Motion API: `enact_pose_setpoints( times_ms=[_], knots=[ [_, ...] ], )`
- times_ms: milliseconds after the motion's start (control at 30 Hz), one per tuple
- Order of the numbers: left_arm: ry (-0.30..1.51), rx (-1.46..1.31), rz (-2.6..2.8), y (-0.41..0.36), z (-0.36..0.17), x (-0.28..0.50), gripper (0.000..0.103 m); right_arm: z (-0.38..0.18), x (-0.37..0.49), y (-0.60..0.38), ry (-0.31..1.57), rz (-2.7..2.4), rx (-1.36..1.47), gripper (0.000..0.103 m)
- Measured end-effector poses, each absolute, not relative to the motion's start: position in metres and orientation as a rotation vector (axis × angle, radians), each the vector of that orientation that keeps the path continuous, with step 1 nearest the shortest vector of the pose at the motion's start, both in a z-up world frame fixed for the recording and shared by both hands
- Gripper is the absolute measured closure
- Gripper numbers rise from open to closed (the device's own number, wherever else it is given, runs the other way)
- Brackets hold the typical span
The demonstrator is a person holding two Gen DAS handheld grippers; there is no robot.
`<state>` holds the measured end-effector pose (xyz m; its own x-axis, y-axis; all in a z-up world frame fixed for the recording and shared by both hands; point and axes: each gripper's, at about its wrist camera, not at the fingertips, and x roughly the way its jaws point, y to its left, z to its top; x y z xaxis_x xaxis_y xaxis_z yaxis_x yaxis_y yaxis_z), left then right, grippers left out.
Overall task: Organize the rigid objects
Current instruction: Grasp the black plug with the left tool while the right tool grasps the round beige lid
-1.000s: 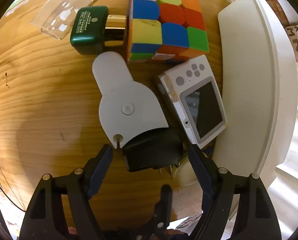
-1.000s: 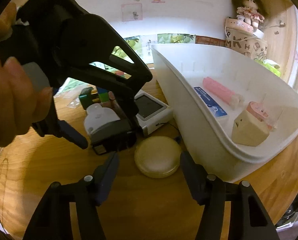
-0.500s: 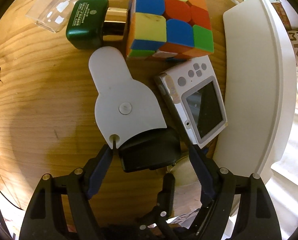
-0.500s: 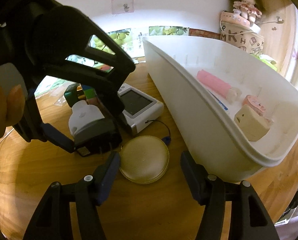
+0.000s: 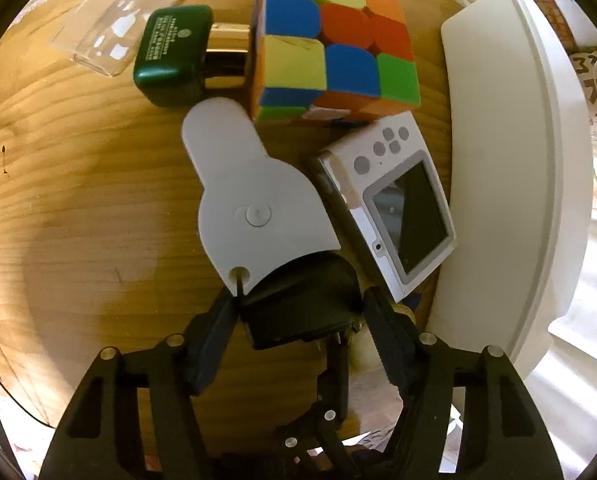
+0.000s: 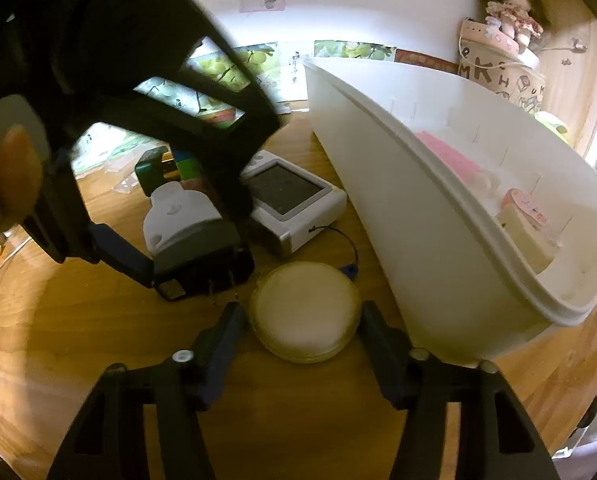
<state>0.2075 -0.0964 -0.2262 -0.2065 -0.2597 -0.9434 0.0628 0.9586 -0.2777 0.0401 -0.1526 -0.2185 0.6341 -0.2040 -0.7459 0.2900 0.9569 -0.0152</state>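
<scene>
Left wrist view: my left hand-held gripper [image 5: 298,312] is closing around the black plug end of the white-and-black charger [image 5: 258,216] at lower centre, its pads at the plug's sides but not clearly pressing yet. Above it on the counter [image 5: 78,200] the colour cube [image 5: 334,40], green bottle [image 5: 174,60], clear lid [image 5: 114,16] and white camera [image 5: 394,208] are waiting. The white bin [image 5: 518,160] is cut off at the right edge.

Right wrist view: my right hand-held gripper [image 6: 298,320] is closing on the round cream compact [image 6: 304,312] at lower centre, with the pads not quite touching. In the bin at the right, a pink case [image 6: 450,160] and cream box [image 6: 526,236] are already lying, so I'm judging the sorting partly done. The left gripper's dark body is hiding the cube, and the bin's far contents are too blurred to name.
</scene>
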Motion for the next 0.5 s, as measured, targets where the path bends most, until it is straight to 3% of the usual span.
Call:
enact_pose_setpoints(
  times_ms=[500],
  knots=[
    [1.77, -0.129, -0.314, -0.077, -0.232, 0.197, 0.036, -0.212, 0.035, -0.147, 0.914, -0.153, 0.098, 0.048]
  ],
)
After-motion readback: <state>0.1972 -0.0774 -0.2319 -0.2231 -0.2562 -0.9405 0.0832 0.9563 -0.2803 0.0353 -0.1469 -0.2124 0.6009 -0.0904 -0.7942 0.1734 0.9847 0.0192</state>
